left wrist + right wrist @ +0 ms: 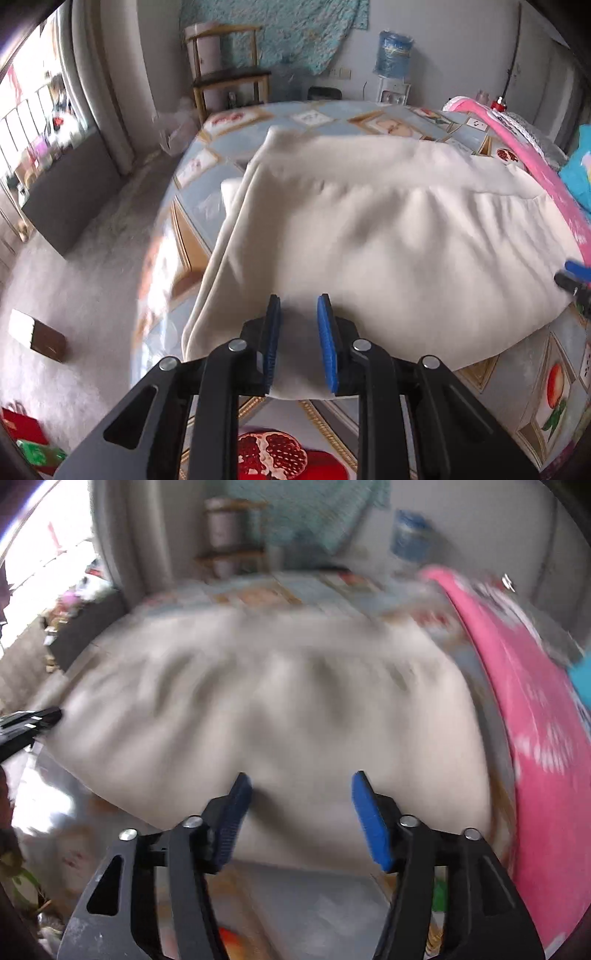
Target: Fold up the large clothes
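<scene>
**Cream garment spread across the table**

Your cream garment (pixel 369 229) lies on the patterned table (pixel 546 376), long axis running left to right, its near hem towards you. Your left gripper (pixel 298 343) pinches that hem; your right gripper (pixel 302 812) stands apart, gripping nothing.

the cream garment (pixel 369 229) is soft matt cloth, smooth with shallow wrinkles. it lies on a table (pixel 554 387) covered in a glossy printed sheet that throws back window light. the left gripper (pixel 297 343) has matt black plastic arms, bright metal pivot pins and ribbed blue pads (pixel 327 343). the right gripper (pixel 301 819) looks the same. far left, a chair (pixel 229 77) is of varnished wood. on the right, a pink mat (pixel 546 177) looks smooth and slightly shiny.
</scene>
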Demonstrator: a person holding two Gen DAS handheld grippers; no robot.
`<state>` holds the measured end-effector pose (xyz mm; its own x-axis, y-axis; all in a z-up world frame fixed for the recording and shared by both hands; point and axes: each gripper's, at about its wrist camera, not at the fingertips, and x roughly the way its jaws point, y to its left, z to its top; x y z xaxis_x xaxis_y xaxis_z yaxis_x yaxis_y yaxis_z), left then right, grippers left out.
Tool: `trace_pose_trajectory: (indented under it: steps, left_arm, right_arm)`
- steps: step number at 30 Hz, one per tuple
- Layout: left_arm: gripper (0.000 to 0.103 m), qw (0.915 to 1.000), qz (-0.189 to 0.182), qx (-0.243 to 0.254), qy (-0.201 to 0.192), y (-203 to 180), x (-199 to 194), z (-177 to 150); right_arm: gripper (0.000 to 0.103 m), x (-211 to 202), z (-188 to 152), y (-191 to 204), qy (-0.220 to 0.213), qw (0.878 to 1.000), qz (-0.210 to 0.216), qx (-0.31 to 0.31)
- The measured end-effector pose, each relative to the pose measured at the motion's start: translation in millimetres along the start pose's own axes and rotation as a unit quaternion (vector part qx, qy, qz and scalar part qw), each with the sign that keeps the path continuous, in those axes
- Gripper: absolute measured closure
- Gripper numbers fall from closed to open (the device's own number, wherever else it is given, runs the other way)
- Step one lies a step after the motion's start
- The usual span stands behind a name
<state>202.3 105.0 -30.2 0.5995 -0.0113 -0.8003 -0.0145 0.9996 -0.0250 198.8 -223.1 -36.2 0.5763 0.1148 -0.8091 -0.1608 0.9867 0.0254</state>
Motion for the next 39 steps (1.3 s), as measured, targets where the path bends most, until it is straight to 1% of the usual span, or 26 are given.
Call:
trace_pose_trajectory:
  steps: [2, 3, 5, 6, 7, 8, 10, 12, 13, 15, 17, 18, 20, 21, 22, 23, 24, 25, 26, 27, 28, 29, 31, 34, 36, 39]
  left_arm:
    - [0.083, 1.0000, -0.002, -0.001, -0.005, 0.3, -4.4, 0.4]
    - [0.083, 0.9999, -0.004, -0.002, -0.015, 0.1, -12.3, 1.7]
    - [0.081, 0.9990, -0.015, -0.007, -0.042, 0.9, -29.6, 1.1]
    - [0.075, 0.9988, -0.014, -0.010, -0.046, 1.7, -32.1, 0.3]
    - [0.069, 0.9989, -0.014, -0.013, -0.044, 2.3, -31.4, -1.5]
    - [0.068, 0.9993, -0.012, -0.020, -0.029, 3.1, -22.6, -4.1]
    - [0.068, 0.9997, 0.000, -0.023, -0.007, 2.7, -5.2, -8.7]
    - [0.068, 0.9997, 0.011, -0.017, -0.017, -0.9, -11.1, -9.9]
    - [0.068, 0.9996, 0.007, -0.017, -0.020, -2.5, -17.2, -8.9]
    - [0.067, 0.9990, -0.006, -0.021, -0.040, -4.9, -35.1, -10.1]
    - [0.063, 0.9982, -0.001, -0.011, -0.059, -13.4, -51.4, -10.3]
    - [0.063, 0.9980, -0.005, -0.011, -0.062, -16.1, -55.0, -10.3]
    - [0.060, 0.9972, -0.032, -0.014, -0.066, -27.5, -67.0, -13.1]
    - [0.055, 0.9968, -0.042, -0.011, -0.067, -33.8, -72.5, -15.2]
    - [0.047, 0.9960, -0.054, -0.008, -0.071, -40.2, -78.7, -17.2]
    - [0.042, 0.9951, -0.064, -0.005, -0.076, -46.7, -85.8, -20.1]
    - [0.031, 0.9937, -0.075, -0.002, -0.083, -53.6, -95.6, -23.1]
    - [0.024, 0.9922, -0.083, -0.001, -0.093, -60.0, -105.7, -25.6]
    - [0.022, 0.9912, -0.088, 0.000, -0.100, -64.2, -112.0, -26.0]
    - [0.017, 0.9895, -0.093, 0.001, -0.111, -70.0, -122.8, -27.7]
    - [0.010, 0.9885, -0.094, 0.004, -0.119, -74.6, -130.4, -28.7]
    - [0.006, 0.9875, -0.095, 0.007, -0.126, -78.6, -137.7, -29.3]
    - [0.005, 0.9845, -0.097, 0.018, -0.145, -87.7, -152.7, -29.1]
    - [0.005, 0.9826, -0.094, 0.020, -0.158, -94.9, -165.6, -28.9]
    - [0.005, 0.9832, -0.093, 0.010, -0.156, -95.9, -168.3, -29.9]
    - [0.005, 0.9872, -0.068, -0.003, -0.144, -97.3, -166.7, -30.4]
  right_arm:
    - [0.040, -14.0, 0.8, -4.5, 0.001, 1.000, 0.000, 0.012]
    - [0.040, -22.8, 1.1, -7.5, -0.012, 1.000, -0.002, 0.017]
    - [0.036, -42.7, -4.1, -18.1, -0.042, 0.998, -0.014, 0.037]
    - [0.034, -45.1, -9.5, -24.9, -0.045, 0.997, -0.023, 0.050]
    - [0.033, -41.7, -14.3, -32.7, -0.039, 0.997, -0.031, 0.063]
    - [0.033, -29.7, -20.3, -42.5, -0.020, 0.996, -0.040, 0.080]
    - [0.033, -8.8, -28.7, -52.9, 0.007, 0.994, -0.039, 0.104]
    - [0.033, -18.2, -28.2, -47.6, 0.002, 0.994, -0.046, 0.102]
    - [0.033, -28.9, -27.2, -42.1, -0.009, 0.994, -0.038, 0.100]
    - [0.033, -45.9, -26.8, -31.0, -0.033, 0.995, -0.026, 0.092]
    - [0.032, -55.9, -25.7, -11.7, -0.049, 0.996, -0.012, 0.079]
    - [0.032, -57.3, -23.2, -2.2, -0.052, 0.996, -0.001, 0.075]
    - [0.032, -59.7, -17.0, 19.9, -0.056, 0.996, 0.026, 0.064]
    - [0.031, -61.1, -16.9, 27.3, -0.058, 0.996, 0.037, 0.061]
    - [0.027, -66.5, -18.6, 35.4, -0.063, 0.995, 0.047, 0.059]
    - [0.024, -75.3, -22.8, 42.1, -0.069, 0.995, 0.053, 0.055]
    - [0.017, -82.1, -25.8, 47.7, -0.073, 0.994, 0.055, 0.053]
    - [0.015, -89.8, -28.4, 52.4, -0.079, 0.994, 0.056, 0.048]
    - [0.015, -100.9, -32.3, 58.6, -0.088, 0.994, 0.050, 0.043]
    - [0.013, -107.4, -33.3, 60.7, -0.092, 0.994, 0.044, 0.040]
    - [0.010, -116.8, -36.1, 64.2, -0.100, 0.994, 0.034, 0.037]
    - [0.010, -124.8, -39.0, 64.1, -0.108, 0.993, 0.029, 0.036]
    - [0.007, -141.7, -42.4, 69.1, -0.121, 0.992, 0.014, 0.038]
    - [0.007, -154.0, -46.1, 66.0, -0.133, 0.990, -0.016, 0.046]
    - [0.007, -162.8, -48.2, 63.2, -0.142, 0.988, -0.042, 0.052]
    - [0.007, -167.8, -50.0, 56.9, -0.149, 0.985, -0.065, 0.064]
